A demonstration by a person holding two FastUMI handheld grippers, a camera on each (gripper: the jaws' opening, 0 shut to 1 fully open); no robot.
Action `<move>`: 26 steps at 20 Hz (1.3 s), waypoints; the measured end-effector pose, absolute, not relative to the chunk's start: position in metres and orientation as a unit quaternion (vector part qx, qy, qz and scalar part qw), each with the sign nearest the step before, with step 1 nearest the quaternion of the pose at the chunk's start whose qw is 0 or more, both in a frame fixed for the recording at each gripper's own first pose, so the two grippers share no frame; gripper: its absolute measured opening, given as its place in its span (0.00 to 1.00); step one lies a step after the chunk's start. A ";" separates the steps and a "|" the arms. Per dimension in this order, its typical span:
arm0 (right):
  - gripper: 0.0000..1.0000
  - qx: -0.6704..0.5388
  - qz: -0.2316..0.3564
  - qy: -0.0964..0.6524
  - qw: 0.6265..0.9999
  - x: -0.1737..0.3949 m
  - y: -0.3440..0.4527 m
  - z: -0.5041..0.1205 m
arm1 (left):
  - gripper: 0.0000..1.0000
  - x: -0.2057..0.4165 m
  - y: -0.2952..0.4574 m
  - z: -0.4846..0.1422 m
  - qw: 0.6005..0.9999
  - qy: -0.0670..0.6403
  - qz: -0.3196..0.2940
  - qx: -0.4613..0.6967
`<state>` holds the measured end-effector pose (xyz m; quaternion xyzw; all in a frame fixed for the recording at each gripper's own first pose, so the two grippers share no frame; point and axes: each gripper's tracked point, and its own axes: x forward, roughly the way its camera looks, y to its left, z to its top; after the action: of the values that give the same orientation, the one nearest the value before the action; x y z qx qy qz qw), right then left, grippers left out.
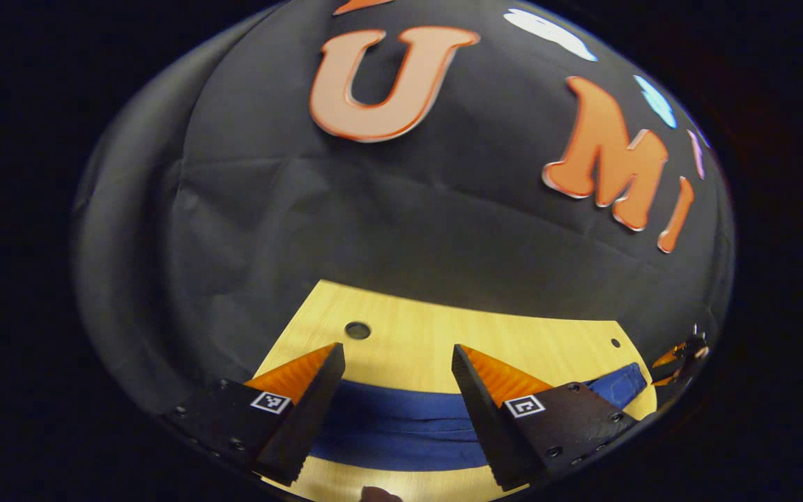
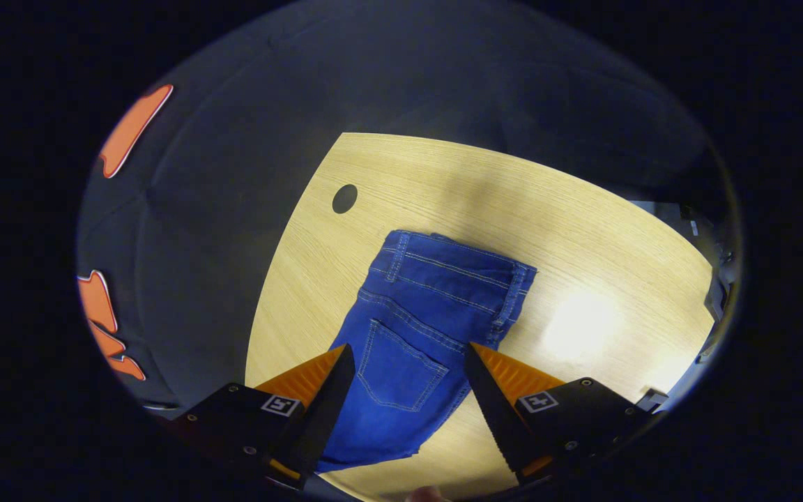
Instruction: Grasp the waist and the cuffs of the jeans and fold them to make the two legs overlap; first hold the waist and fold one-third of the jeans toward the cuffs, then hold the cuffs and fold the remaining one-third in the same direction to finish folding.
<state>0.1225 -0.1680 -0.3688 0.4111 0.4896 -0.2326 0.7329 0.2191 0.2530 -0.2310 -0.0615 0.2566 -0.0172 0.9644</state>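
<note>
Jeans [image 2: 422,328] lie folded on the surface [image 2: 583,230]. Left gripper [image 1: 398,355] and right gripper [image 2: 408,355] hover above the jeans, fingers apart.

One pair of jeans [image 2: 422,328], one wooden table [image 2: 583,230], two hand-held grippers [image 1: 398,376] [image 2: 408,380]

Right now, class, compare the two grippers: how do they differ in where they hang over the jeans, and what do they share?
The left gripper hangs low over a narrow band of the jeans, facing the booth wall. The right gripper looks along the jeans, with the back pocket between its fingers and the waistband beyond. Both are open, holding nothing, above the wooden table.
</note>
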 end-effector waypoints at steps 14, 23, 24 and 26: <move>0.98 0.386 -0.283 0.496 0.725 0.102 -0.213 -0.426 | 0.99 0.187 0.193 -0.200 0.977 0.208 -0.039 0.028; 0.76 0.392 -0.303 0.499 0.711 0.109 -0.219 -0.450 | 1.00 0.170 0.196 -0.213 0.969 0.248 -0.019 0.013; 0.69 0.391 -0.297 0.490 0.720 0.110 -0.221 -0.450 | 0.99 0.169 0.195 -0.214 0.968 0.252 -0.018 0.009; 0.40 0.417 -0.269 0.474 0.727 0.115 -0.214 -0.456 | 1.00 0.166 0.195 -0.218 0.965 0.260 -0.013 0.002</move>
<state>0.1145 -0.2138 -0.4561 0.4170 0.4744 -0.2686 0.7273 0.1662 0.1953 -0.2184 0.0021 0.2601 -0.0134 0.9655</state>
